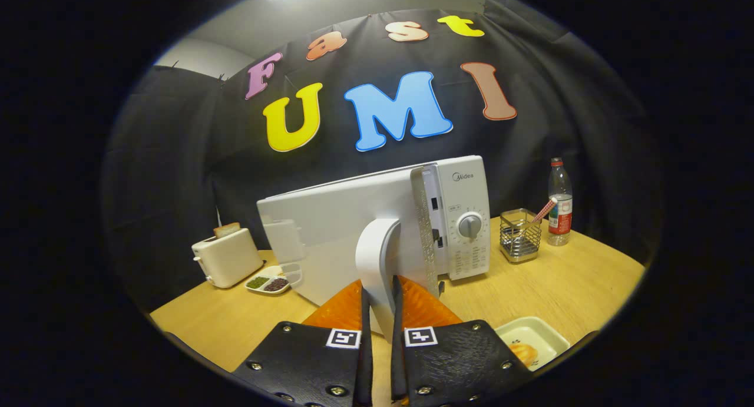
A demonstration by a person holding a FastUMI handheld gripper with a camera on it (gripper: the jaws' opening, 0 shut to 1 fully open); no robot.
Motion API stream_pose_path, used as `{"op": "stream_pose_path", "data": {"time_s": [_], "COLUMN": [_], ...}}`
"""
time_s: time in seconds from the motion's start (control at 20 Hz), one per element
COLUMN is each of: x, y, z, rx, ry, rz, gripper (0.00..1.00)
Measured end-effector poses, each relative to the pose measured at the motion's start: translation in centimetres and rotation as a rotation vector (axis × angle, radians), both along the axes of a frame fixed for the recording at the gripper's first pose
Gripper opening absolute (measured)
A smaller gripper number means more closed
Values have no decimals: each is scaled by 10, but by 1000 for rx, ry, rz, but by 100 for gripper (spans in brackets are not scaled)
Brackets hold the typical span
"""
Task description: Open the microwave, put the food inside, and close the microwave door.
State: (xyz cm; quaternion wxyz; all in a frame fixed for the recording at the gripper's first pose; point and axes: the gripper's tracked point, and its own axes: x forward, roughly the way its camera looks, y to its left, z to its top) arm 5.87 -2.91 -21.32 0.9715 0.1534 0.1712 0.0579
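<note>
We see our jaws (pixel 380 304) clamped on the white curved handle (pixel 377 260) of the white microwave's door (pixel 330 236), one finger pressing each side of it; the door stands swung partly open toward us, its perforated metal inner edge (pixel 425 224) showing, and beyond that edge the microwave's white control panel (pixel 468 218) with a round grey dial (pixel 469 225); the microwave sits on the light wooden counter (pixel 577 283); the food, an orange-brown piece on a cream rectangular tray (pixel 533 339), lies on the counter just to the right of the fingers, outside the microwave; right of the control panel stands a square wire-mesh metal holder (pixel 521 235) with a red-and-white striped stick (pixel 545 209) leaning out of it, and just beside that a clear plastic bottle with a red label and red cap (pixel 559 204); left of the door we find a cream toaster (pixel 227 257) with a slice of bread poking up, and near it a small divided white dish (pixel 268 284) holding green and dark beans.
</note>
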Motion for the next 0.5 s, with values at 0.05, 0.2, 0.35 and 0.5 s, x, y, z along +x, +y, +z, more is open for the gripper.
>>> {"op": "stream_pose_path", "data": {"time_s": [0.05, 0.2, 0.35, 0.5], "x": [-11, -43, -60, -74], "y": [12, 51, 78, 109], "z": [4, 12, 20, 21], "rx": [22, 7, -35, -2], "ry": [-7, -43, -93, -91], "rz": [19, 89, 112, 116], "gripper": [13, 12, 12, 12]}}
